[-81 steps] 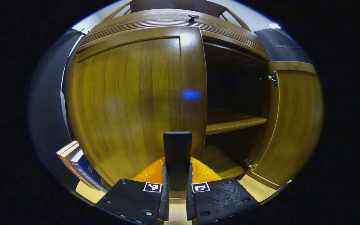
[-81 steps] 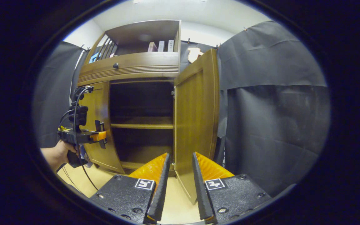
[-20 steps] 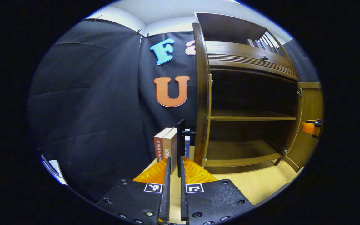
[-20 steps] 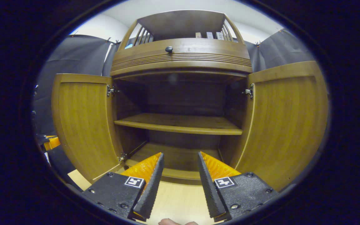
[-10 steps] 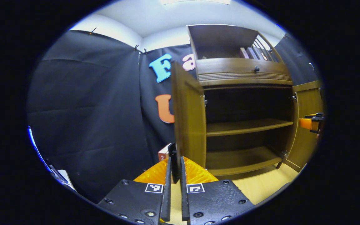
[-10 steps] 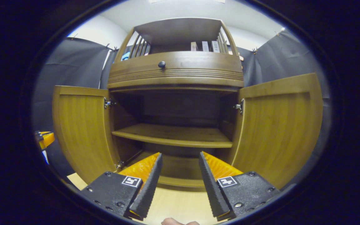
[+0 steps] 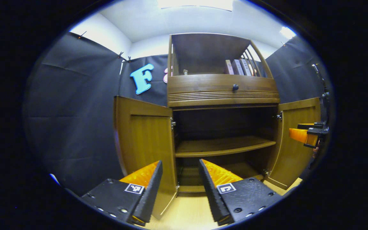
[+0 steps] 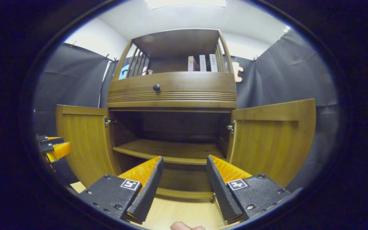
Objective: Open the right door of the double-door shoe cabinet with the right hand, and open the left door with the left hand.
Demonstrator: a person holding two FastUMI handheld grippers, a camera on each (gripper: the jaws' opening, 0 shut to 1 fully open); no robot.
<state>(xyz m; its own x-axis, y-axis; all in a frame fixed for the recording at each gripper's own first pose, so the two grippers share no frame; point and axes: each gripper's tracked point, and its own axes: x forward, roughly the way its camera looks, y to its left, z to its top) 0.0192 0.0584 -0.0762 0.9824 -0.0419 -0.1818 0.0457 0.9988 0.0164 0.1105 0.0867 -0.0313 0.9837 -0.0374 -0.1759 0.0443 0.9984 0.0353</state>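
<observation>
Doors stand wide: left door (image 7: 145, 140), right door (image 8: 273, 140). My left gripper (image 7: 177, 188) and right gripper (image 8: 182, 188) have fingers parted, empty. Stiff hinged panels, I judge; best held at free edges.

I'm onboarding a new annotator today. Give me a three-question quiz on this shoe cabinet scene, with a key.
1. True or false: the left door and the right door of the shoe cabinet are shut.
2. What do the left gripper and the right gripper hold?
3. The inner shelf carries: A shoes, B books, C nothing.

Key: 1 false, both stand open. 2 nothing, both are open. 3 C.
</observation>
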